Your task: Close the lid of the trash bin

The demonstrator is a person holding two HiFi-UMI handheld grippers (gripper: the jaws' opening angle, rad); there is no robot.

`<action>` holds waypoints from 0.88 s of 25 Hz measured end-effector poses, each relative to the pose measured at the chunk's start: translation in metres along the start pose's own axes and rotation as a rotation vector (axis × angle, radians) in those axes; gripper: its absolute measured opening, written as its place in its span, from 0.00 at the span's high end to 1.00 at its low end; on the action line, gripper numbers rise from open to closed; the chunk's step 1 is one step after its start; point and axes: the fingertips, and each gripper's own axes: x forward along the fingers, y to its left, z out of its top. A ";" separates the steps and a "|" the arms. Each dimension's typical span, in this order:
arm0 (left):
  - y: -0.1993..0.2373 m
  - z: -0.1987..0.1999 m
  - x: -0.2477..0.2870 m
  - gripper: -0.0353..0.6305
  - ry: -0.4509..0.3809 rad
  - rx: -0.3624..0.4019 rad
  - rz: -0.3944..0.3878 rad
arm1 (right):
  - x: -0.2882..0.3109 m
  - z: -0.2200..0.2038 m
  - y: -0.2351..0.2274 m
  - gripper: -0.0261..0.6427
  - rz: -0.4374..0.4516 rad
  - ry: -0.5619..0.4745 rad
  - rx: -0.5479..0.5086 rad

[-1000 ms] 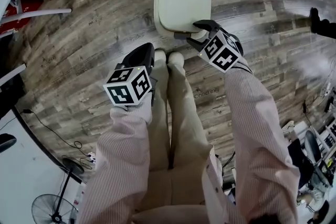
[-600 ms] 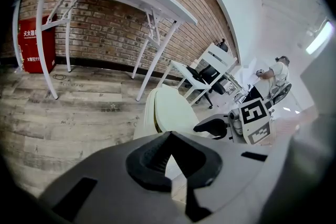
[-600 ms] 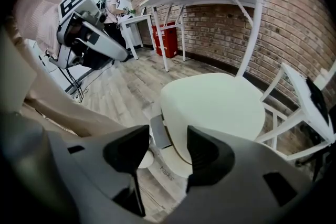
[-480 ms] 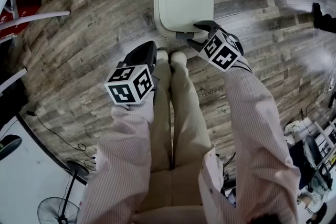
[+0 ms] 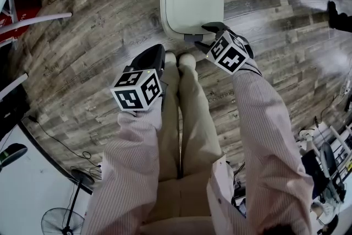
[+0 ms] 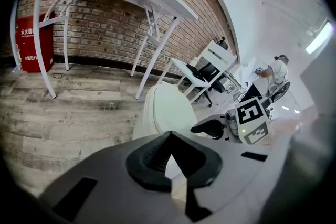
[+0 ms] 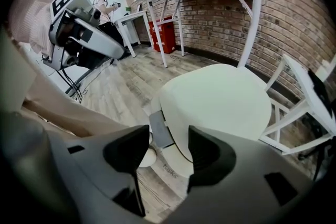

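Observation:
The pale trash bin (image 5: 191,0) stands on the wood floor in front of the person's shoes, its lid lying flat down on it. My right gripper (image 5: 201,33) hovers at the bin's near right corner, open, with nothing between its fingers. In the right gripper view the bin (image 7: 220,102) and its grey foot pedal (image 7: 160,129) show past the open right gripper (image 7: 169,150). My left gripper (image 5: 155,52) is held left of the shoes, off the bin. In the left gripper view its jaws (image 6: 169,136) meet at the tips, and the bin (image 6: 168,107) lies beyond.
The person's legs and light shoes (image 5: 177,59) stand just before the bin. White table legs (image 5: 38,14) line the left; a chair frame (image 7: 294,123) stands behind the bin. A red cabinet (image 6: 32,42) sits by the brick wall. A fan (image 5: 59,218) and cable lie lower left.
The right gripper has shifted slightly left along the bin's near edge. The lid stays down and the left gripper has hardly moved.

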 end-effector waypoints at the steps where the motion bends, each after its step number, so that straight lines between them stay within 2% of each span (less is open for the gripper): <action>1: 0.000 0.000 0.000 0.96 0.000 0.000 0.000 | 0.000 0.000 0.000 0.64 -0.001 0.003 0.006; 22: 0.007 -0.002 -0.002 0.96 -0.005 -0.019 0.019 | 0.011 0.000 -0.003 0.64 0.000 0.017 0.143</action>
